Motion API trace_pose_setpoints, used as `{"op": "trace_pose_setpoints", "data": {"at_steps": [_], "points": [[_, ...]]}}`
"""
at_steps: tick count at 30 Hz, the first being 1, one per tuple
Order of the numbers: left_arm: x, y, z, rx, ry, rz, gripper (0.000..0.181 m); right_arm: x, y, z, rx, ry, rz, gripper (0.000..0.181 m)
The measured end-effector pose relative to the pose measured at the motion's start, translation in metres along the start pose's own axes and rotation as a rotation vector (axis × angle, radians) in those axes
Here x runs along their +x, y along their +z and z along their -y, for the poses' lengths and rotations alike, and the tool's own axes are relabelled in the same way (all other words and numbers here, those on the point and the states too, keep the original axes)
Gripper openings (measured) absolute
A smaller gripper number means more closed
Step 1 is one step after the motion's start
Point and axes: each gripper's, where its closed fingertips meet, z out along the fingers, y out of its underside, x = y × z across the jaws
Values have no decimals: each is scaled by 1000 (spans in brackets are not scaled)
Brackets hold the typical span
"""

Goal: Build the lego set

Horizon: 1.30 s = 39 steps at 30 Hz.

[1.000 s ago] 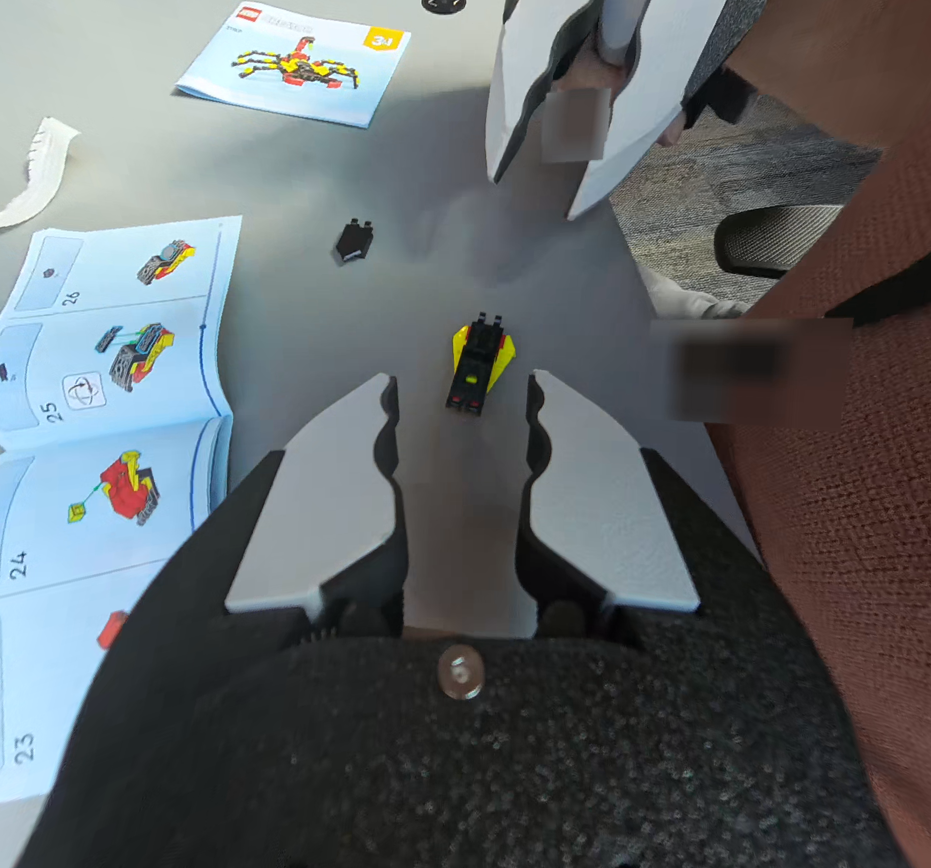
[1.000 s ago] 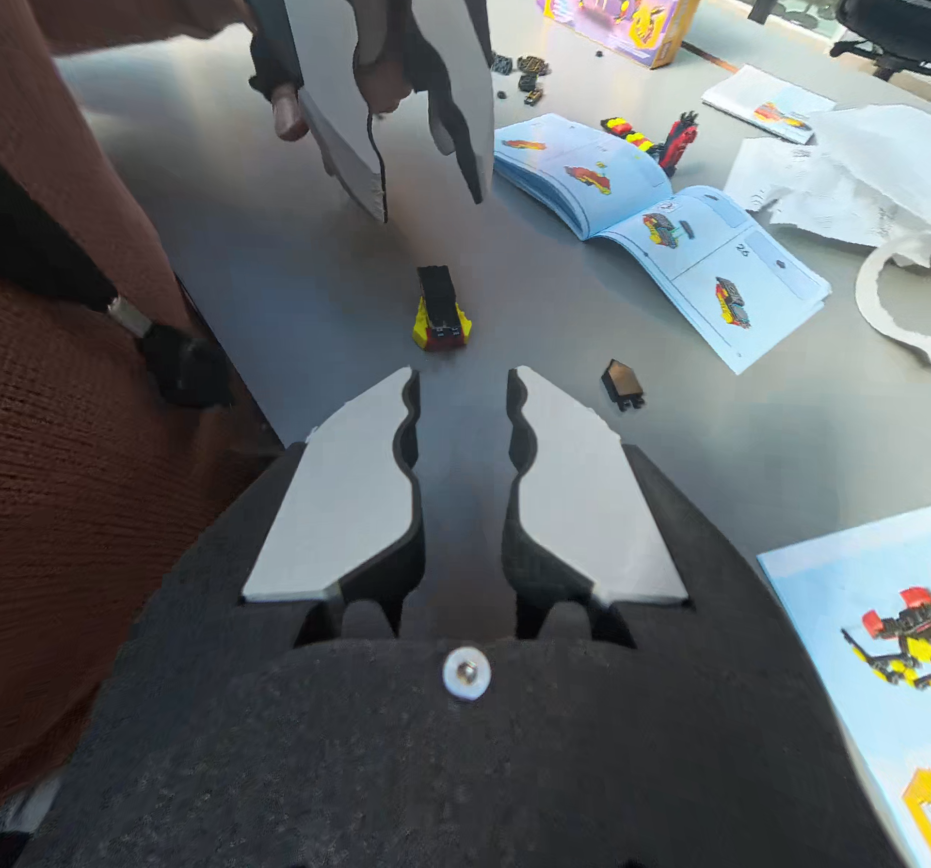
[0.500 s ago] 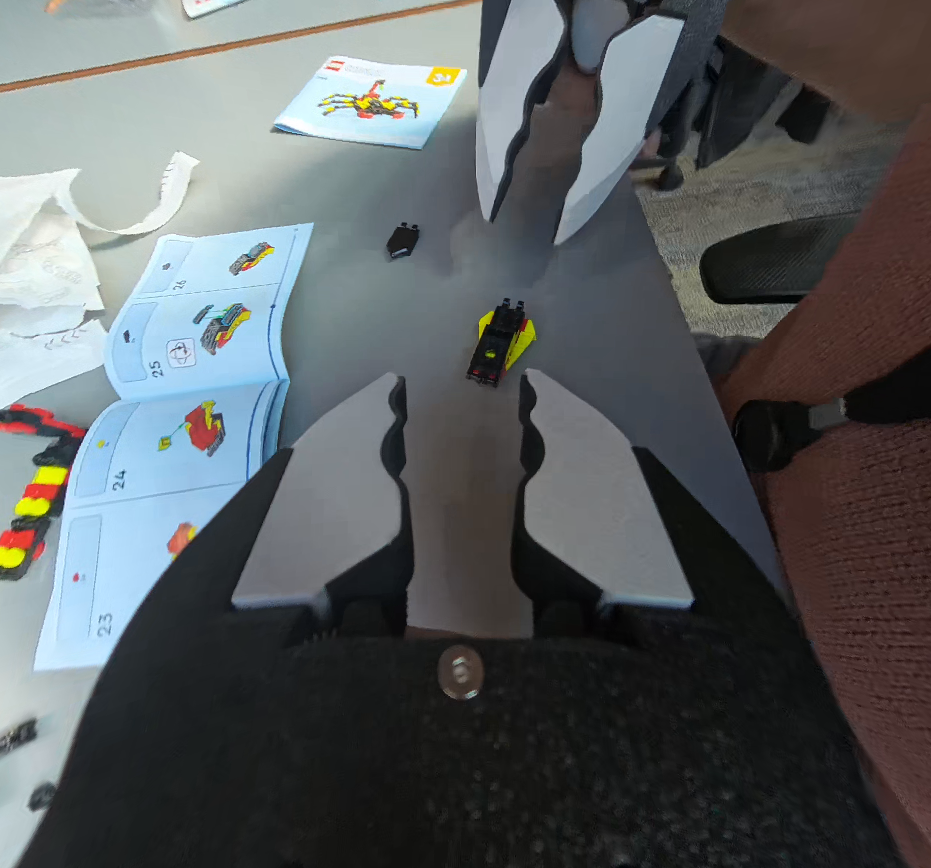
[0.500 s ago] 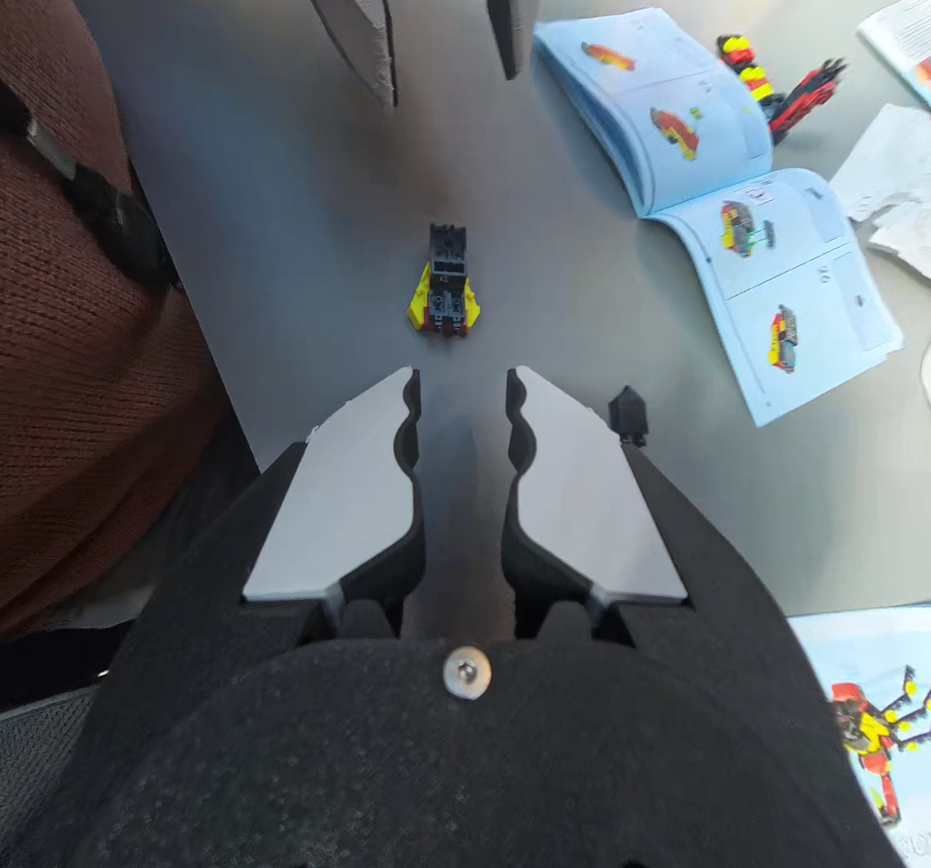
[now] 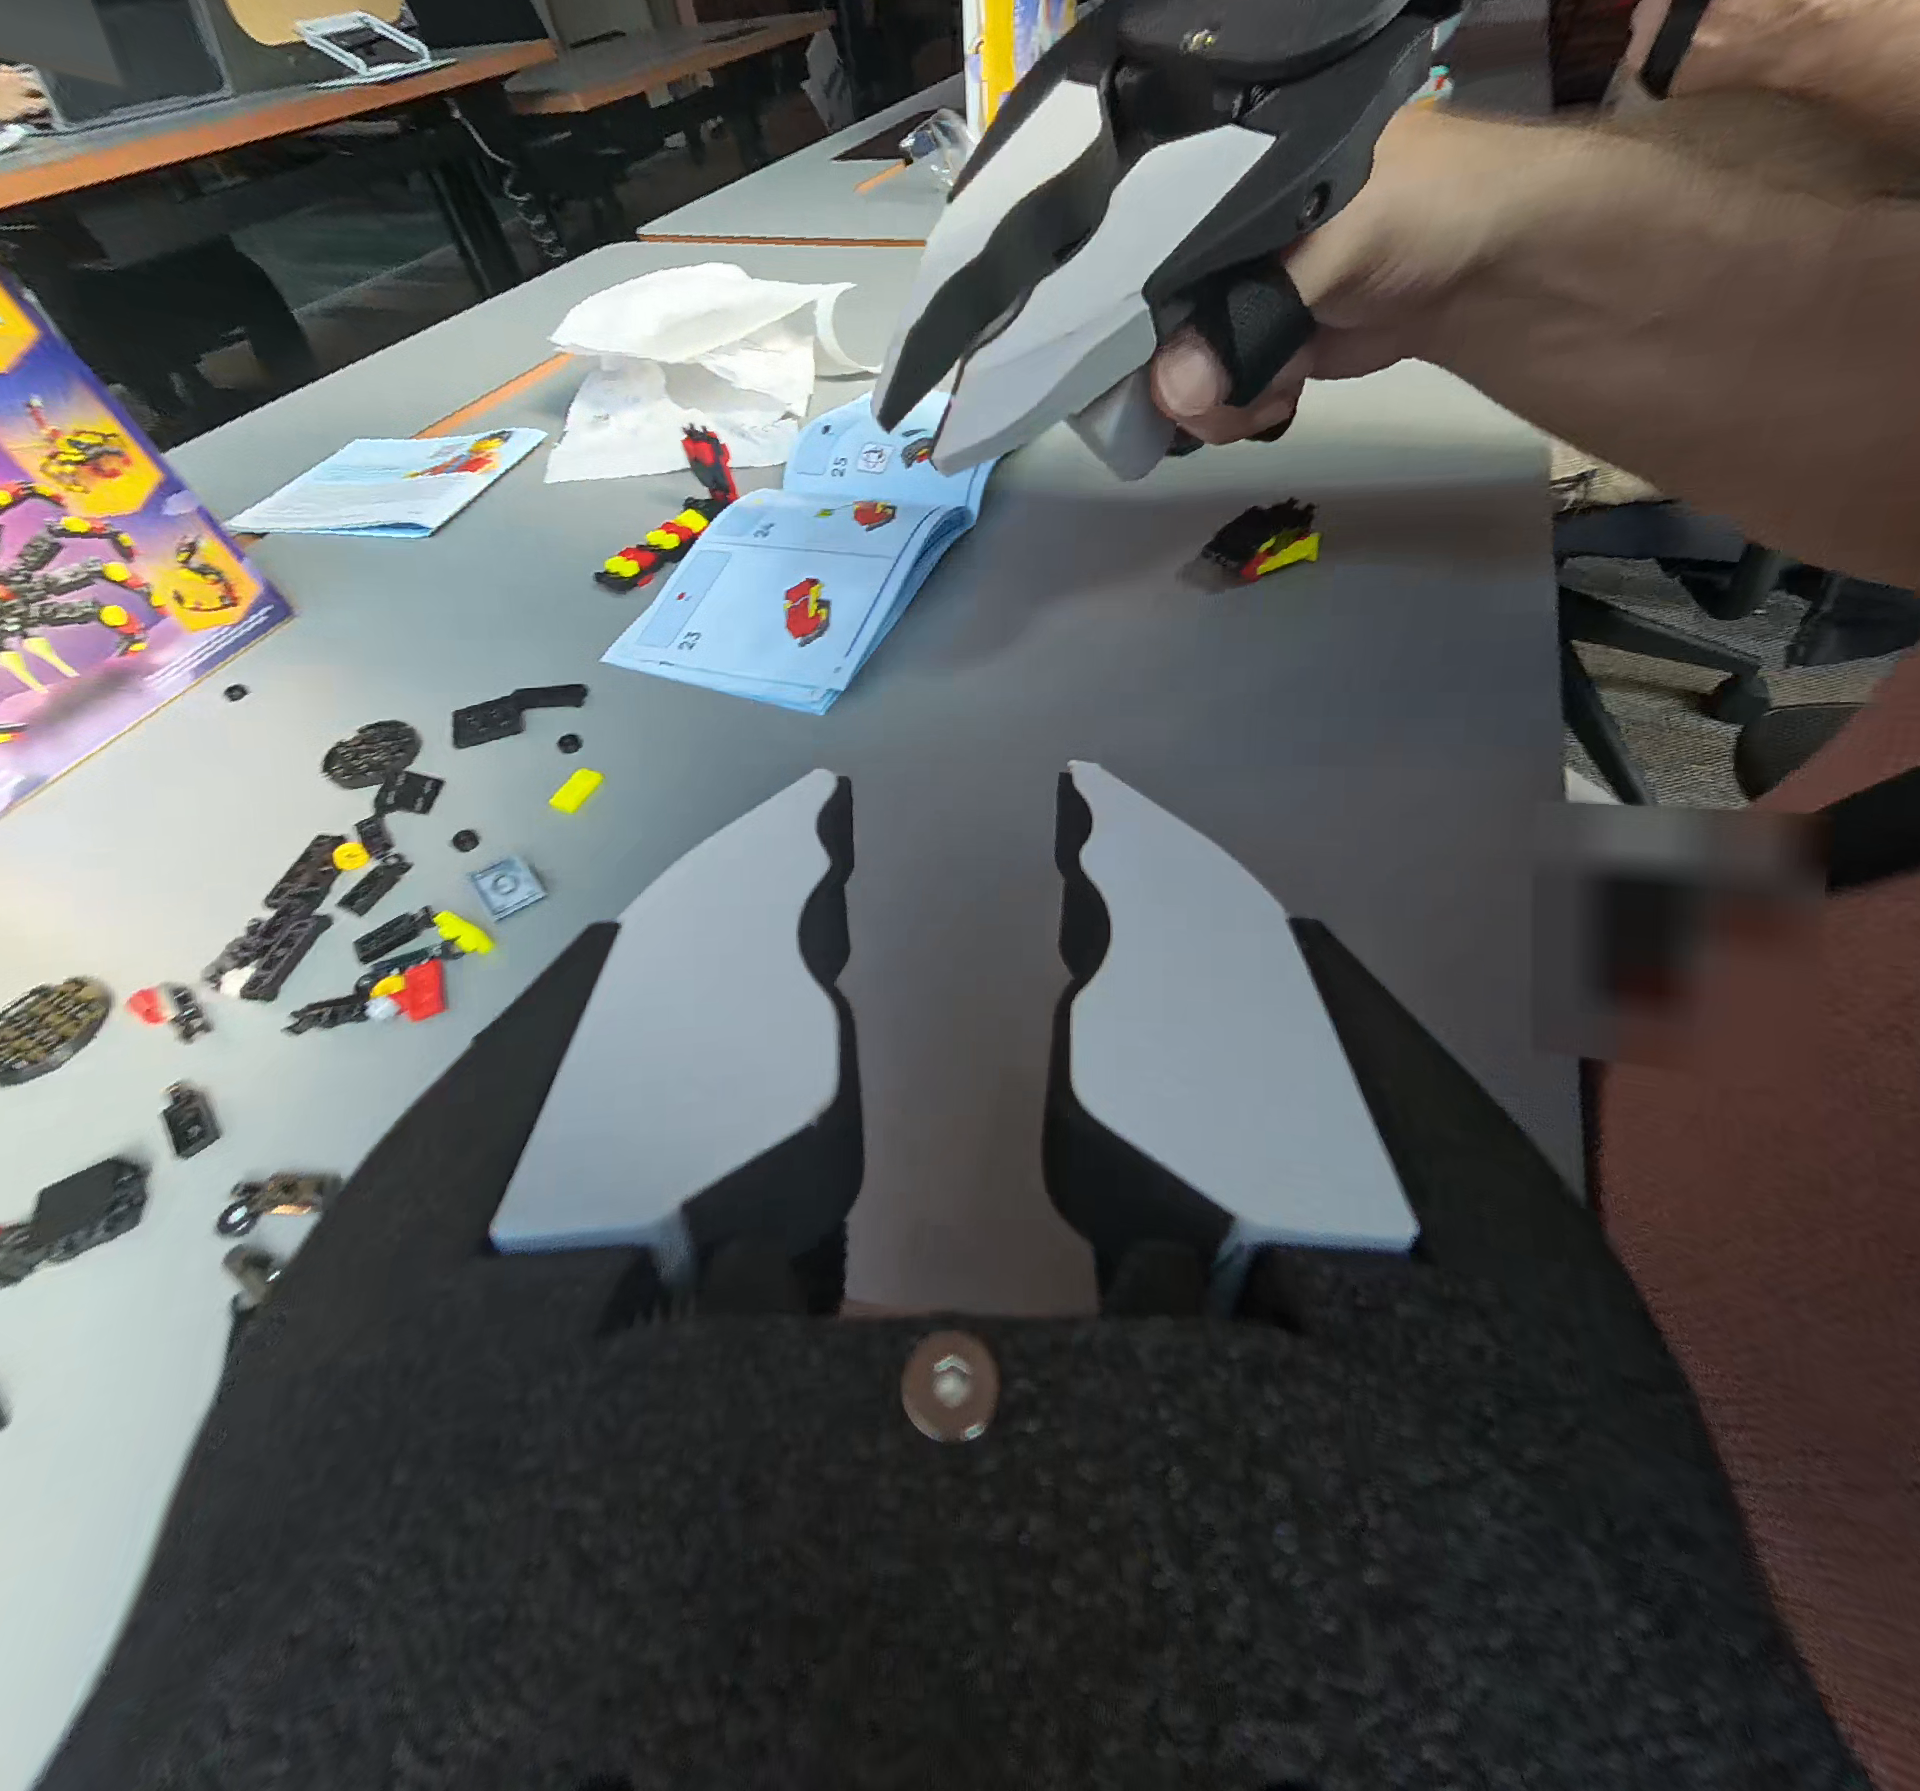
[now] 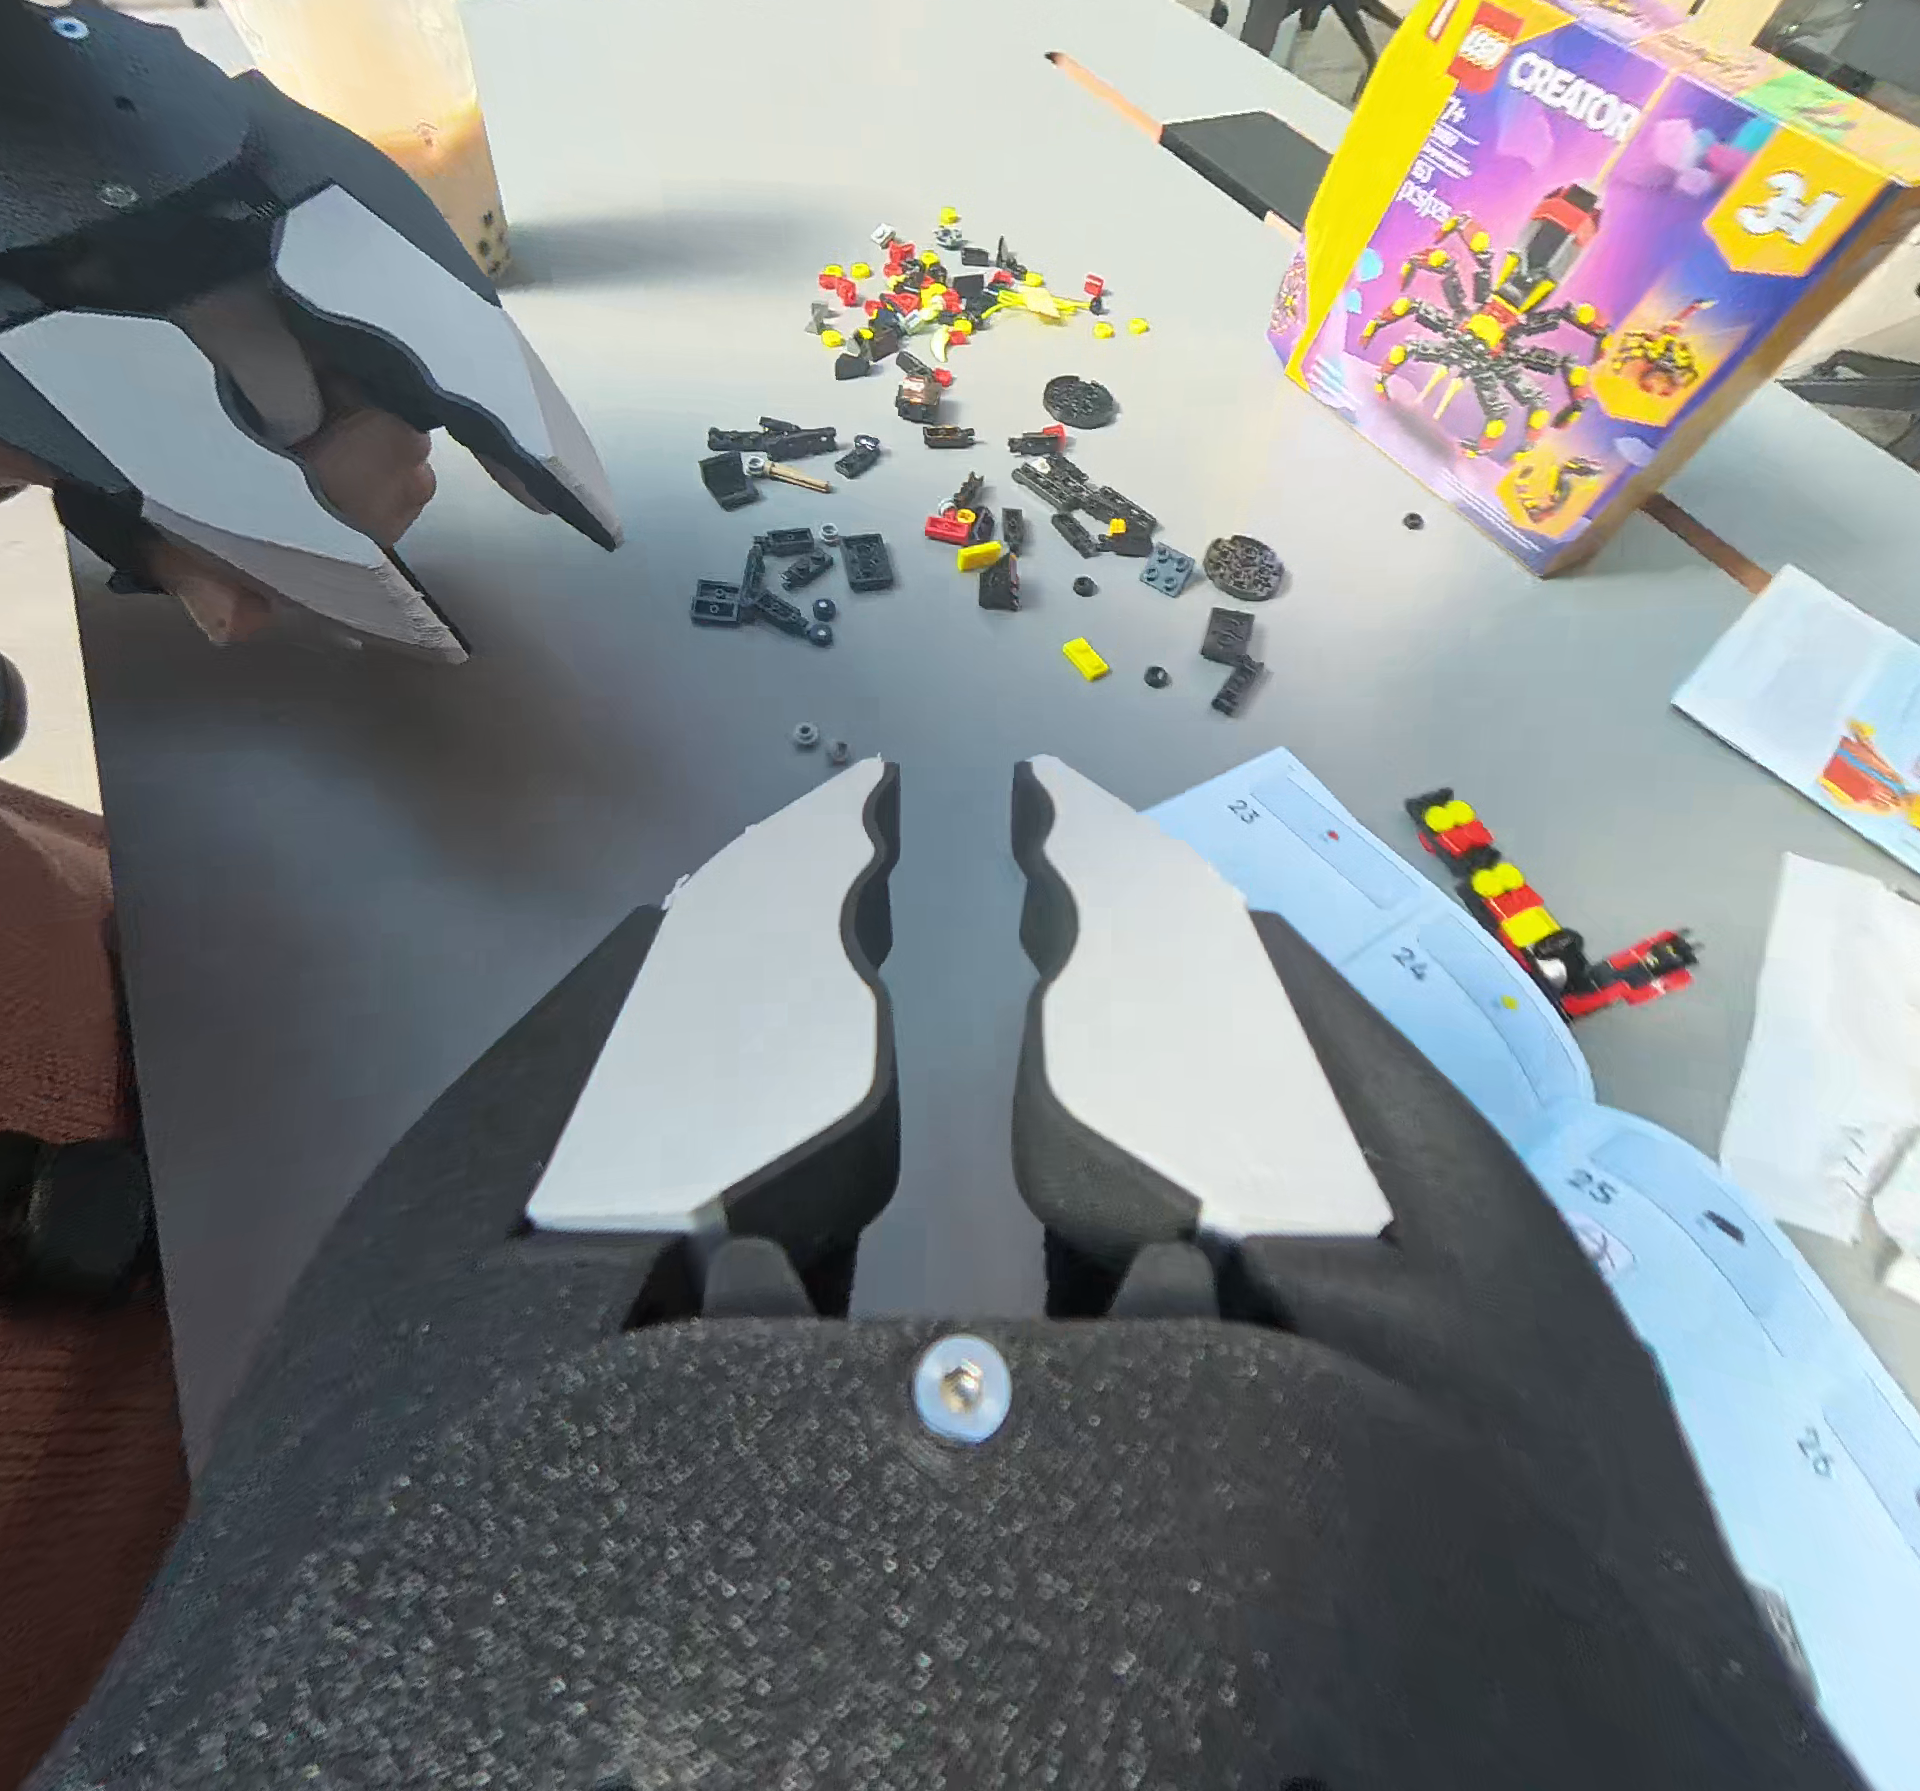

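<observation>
A small black, yellow and red lego assembly [image 5: 1262, 541] lies on the grey table [image 5: 1195, 702] near its right edge; the right wrist view does not show it. Loose lego pieces [image 6: 935, 494] are scattered mid-table and also show in the left wrist view [image 5: 364, 889]. A built red, yellow and black segmented tail [image 6: 1507, 900] lies beside the open instruction booklet [image 6: 1403, 962]. My left gripper [image 5: 951, 785] is open and empty above bare table. My right gripper [image 6: 956, 770] is open and empty, with a narrower gap, and hovers over the booklet's edge [image 5: 920, 437].
The purple and yellow lego box [image 6: 1590, 266] stands at the far right. A plastic drink cup [image 6: 343, 6] stands at the far left. White torn paper [image 6: 1829, 1066] and a closed booklet [image 6: 1808, 713] lie to the right. A person's sleeve borders the table's near edge. The grippers' ends are close to 11 cm from one another.
Both grippers have lifted and swung away from the small assembly toward the loose pieces and the box. Both stayed open and empty. The assembly has not moved.
</observation>
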Motion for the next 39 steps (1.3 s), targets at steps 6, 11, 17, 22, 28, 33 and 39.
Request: {"op": "trace_pose_setpoints", "data": {"at_steps": [6,11,17,22,28,33,39], "points": [[-37,-41,-23,-39,155,194,33,11,65,23,-97,-99,-40,20],[-58,-56,-40,-75,249,262,32,38,90,50,-149,-212,-70,18],[-72,-60,-46,-75,188,266,32,60,130,84,-161,-248,16,15],[-73,-57,-49,-99,260,290,31,66,173,86,-232,-364,14,16],[-75,-58,-48,-92,276,316,25,106,145,61,-313,-347,-105,8],[-81,-62,-42,-46,228,327,16,103,112,14,-316,-151,-84,0],[-88,-72,-40,-34,200,383,21,41,98,12,-210,-131,-63,12]]}}
